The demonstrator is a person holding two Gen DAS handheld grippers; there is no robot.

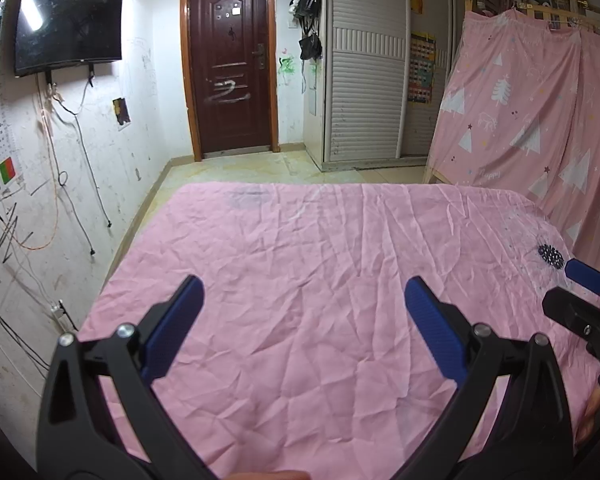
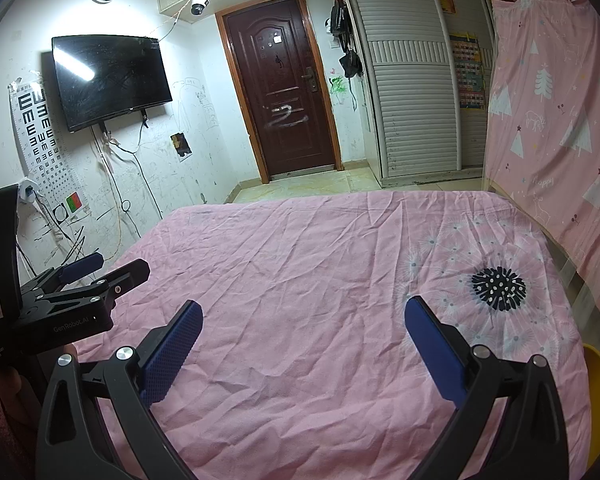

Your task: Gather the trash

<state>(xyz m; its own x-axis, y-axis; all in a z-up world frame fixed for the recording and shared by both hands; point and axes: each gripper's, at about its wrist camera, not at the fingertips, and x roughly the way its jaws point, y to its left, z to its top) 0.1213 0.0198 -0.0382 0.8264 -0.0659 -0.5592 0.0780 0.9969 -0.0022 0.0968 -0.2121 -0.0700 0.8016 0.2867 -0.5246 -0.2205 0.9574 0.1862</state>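
— Pink, creased sheet across the whole bed [image 1: 300,264], dark door [image 1: 230,60] beyond it. Where do we stand?

— From the fingers outward: the left gripper [image 1: 304,324] hangs spread wide over the sheet, nothing between its blue pads [image 1: 172,328]. The right gripper [image 2: 302,334] is the same — released, empty, low centre of its own view.

— And the trash?

— None that I can see. Only a printed dandelion [image 2: 498,288] at the right of the right wrist view, which is pattern, not litter. Something yellow [image 2: 598,396] shows at the lower right edge, off the bed; I cannot tell what it is.

— So the step in hand?

— Searching, I judge. Keep both pairs spread, sweep the views slowly along the bed edges and floor [image 1: 260,168] — don't mistake print for a scrap.
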